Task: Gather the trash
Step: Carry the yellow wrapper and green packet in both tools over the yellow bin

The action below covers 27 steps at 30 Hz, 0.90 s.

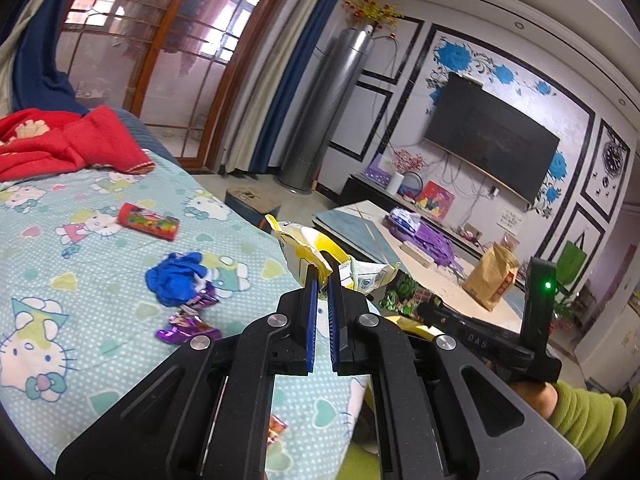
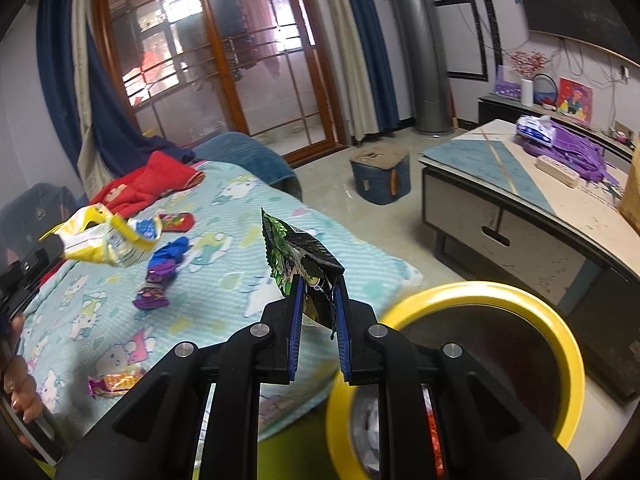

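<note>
I am clamping my right claw (image 2: 318,280) on a crumpled green-black foil snack bag (image 2: 296,252) beside the yellow-rimmed round bin (image 2: 560,320), my left claw (image 1: 324,280) pinching a yellow-white wrapper (image 1: 304,248); thin corner grips risk slipping.

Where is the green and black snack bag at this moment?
In the right wrist view, the green and black snack bag is clamped in the right gripper, above the bedsheet's edge, left of the yellow-rimmed bin.

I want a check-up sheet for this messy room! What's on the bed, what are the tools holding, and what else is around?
Surface: cartoon-cat bed sheet.
Job's things: yellow wrapper, green wrapper, purple wrappers, red tube, yellow-rimmed bin.
Clutter: blue glove, red blanket.
Tools: left tool shut on yellow wrapper; right tool shut on green wrapper.
Cables: wires under TV.
Surroundings: coffee table, glass doors.
</note>
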Motion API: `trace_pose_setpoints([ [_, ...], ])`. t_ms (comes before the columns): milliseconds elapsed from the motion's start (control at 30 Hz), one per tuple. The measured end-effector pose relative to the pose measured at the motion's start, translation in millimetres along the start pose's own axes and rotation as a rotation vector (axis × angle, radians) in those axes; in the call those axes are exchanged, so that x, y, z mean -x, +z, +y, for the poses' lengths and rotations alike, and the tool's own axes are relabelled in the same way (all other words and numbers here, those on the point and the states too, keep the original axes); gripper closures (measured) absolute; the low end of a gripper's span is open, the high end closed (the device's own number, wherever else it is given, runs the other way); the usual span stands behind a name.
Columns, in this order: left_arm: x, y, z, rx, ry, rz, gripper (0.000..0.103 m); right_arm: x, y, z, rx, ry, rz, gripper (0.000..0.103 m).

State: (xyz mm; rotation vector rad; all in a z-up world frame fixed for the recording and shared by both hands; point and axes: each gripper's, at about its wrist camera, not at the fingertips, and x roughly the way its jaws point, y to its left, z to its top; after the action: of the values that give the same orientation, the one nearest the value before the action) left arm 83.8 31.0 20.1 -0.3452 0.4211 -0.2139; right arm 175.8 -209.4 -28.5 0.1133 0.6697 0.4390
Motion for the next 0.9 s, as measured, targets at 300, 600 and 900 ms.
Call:
trace_pose_setpoints([
  [300,-12,-13,-20,-0.045,-0.039,0.049,0.101,10,-5,-30,-0.044,-0.048,-0.004,0.088],
  [600,-23,-26,-42,-0.102,-0.072,0.091,0.101,21,-8,-54,-0.081,-0.087,-0.018,0.088],
  [900,-33,-36,-64,-0.150,-0.111,0.127,0.101,30,-13,-78,-0.123,-0.119,-0.021,0.088],
])
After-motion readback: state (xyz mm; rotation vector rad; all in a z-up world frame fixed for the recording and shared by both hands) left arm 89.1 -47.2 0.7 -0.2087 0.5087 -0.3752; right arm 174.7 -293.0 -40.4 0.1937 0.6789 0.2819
